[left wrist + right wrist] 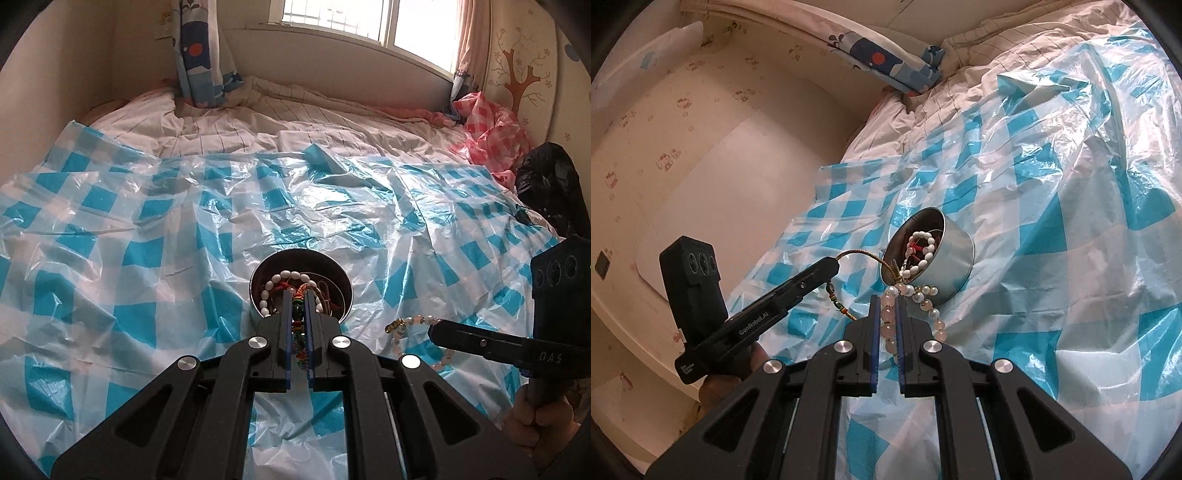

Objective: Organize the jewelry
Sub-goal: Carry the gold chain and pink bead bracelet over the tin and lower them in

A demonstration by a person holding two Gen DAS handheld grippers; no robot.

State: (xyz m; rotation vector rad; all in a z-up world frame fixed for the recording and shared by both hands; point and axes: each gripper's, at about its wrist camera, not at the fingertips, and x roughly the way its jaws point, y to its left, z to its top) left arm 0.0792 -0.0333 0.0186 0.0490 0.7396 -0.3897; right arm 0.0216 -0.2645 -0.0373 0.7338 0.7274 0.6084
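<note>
A round metal tin sits on the blue-checked plastic sheet and holds a white bead bracelet and red cords. My left gripper is shut on a colourful beaded cord just in front of the tin. In the right wrist view the left gripper holds the cord's gold loop at the tin. My right gripper is shut on a pink and white bead bracelet beside the tin; it also shows in the left wrist view.
The sheet covers a striped bed. A pink checked bag and a black bag lie at the right by the headboard. A curtain hangs at the far wall under the window.
</note>
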